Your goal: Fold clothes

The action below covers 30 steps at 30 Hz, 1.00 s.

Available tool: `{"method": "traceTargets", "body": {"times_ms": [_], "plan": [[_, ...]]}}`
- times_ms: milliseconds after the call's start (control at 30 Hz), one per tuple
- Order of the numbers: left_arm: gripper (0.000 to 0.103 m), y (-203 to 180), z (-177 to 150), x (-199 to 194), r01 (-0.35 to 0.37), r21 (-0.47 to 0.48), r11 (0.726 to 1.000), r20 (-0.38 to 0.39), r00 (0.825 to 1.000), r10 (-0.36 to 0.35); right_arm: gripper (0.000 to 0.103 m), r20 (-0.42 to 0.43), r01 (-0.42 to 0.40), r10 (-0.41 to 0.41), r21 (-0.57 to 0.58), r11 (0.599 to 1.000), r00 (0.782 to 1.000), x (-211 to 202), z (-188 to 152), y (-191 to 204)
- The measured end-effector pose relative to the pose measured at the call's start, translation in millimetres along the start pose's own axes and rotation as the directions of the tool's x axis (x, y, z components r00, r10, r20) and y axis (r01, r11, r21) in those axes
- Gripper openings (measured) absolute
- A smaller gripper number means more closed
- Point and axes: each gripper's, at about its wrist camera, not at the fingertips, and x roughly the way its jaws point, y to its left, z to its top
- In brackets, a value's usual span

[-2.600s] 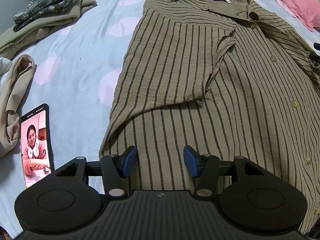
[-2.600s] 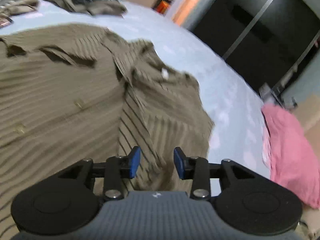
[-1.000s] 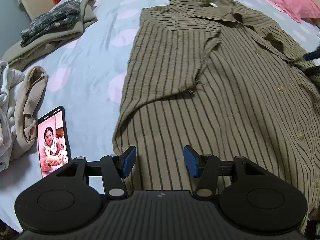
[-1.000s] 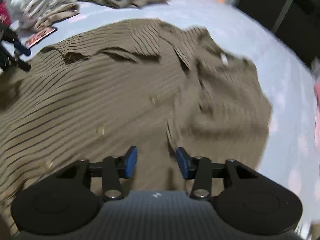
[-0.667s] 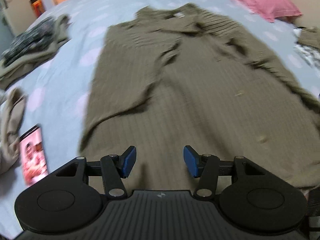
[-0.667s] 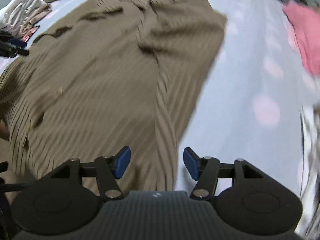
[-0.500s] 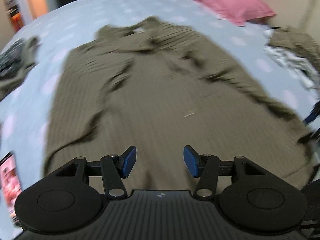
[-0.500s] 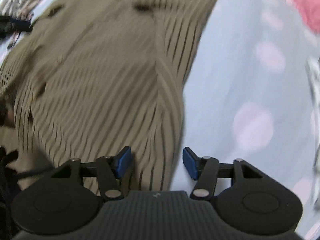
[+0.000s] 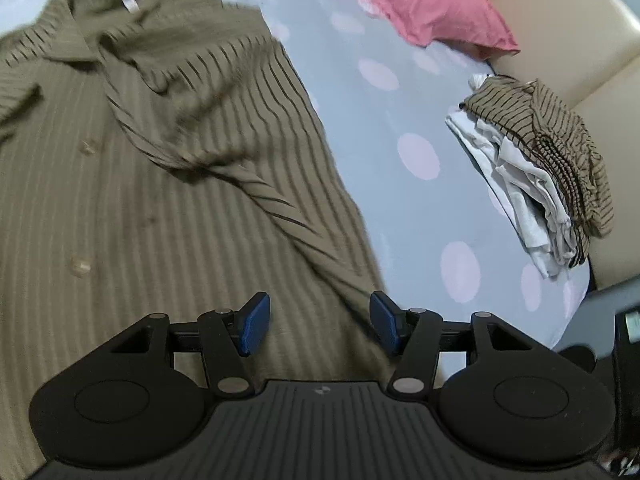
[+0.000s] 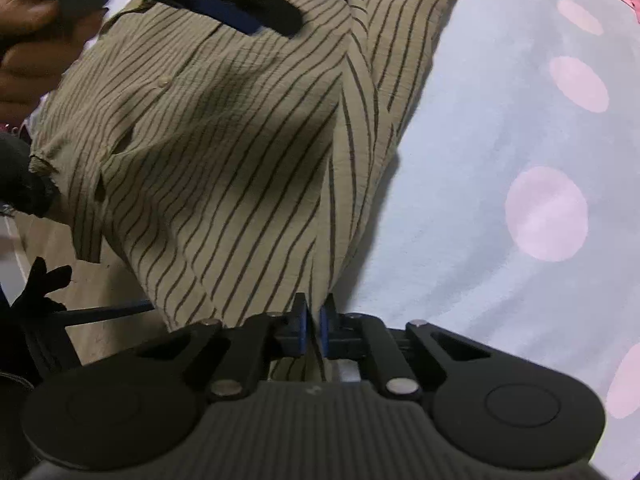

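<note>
An olive striped shirt (image 9: 160, 184) lies spread on the bed, collar at the far end, its right sleeve folded in over the body. My left gripper (image 9: 318, 326) hovers open over the shirt's lower right edge, nothing between its blue pads. In the right wrist view the same striped shirt (image 10: 224, 152) fills the left half, and my right gripper (image 10: 314, 330) is shut on the hem at its bottom right corner, cloth pinched between the pads. The left gripper (image 10: 224, 8) and a hand show at the top left of that view.
The pale blue bedsheet (image 9: 400, 92) with pink dots extends to the right of the shirt. A pink pillow (image 9: 424, 4) lies at the far right. A stack of folded clothes (image 9: 536, 168) sits by the right edge, against a beige headboard (image 9: 560, 28).
My left gripper swung rightwards from the shirt's left side to its lower right edge. My right gripper dropped to the hem and closed on it.
</note>
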Motion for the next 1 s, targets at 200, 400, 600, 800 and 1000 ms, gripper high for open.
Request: {"method": "traceTargets", "body": {"times_ms": [200,400,600,800,1000], "plan": [[0.052,-6,2,39,-0.043,-0.061,0.997,-0.104,0.994,0.037,0.008,-0.005,0.017,-0.018,-0.093,0.996,1.000,3,4,14],[0.046,16,-3,35,0.020,-0.150,0.989,-0.046,0.999,-0.027,0.010,0.019,0.126,-0.128,-0.372,0.920,0.992,-6,2,68],[0.045,39,-7,25,-0.013,-0.180,0.984,-0.026,1.000,0.008,0.011,-0.060,-0.091,0.071,-0.463,0.881,0.996,-1,0,103],[0.047,28,-5,25,0.050,-0.171,0.984,-0.014,0.998,-0.053,0.026,0.046,-0.038,0.050,-0.242,0.970,0.998,-23,10,45],[0.032,17,-13,38,0.030,-0.140,0.990,-0.018,0.999,-0.033,0.029,0.030,-0.018,0.023,-0.160,0.987,0.999,2,15,32]]}}
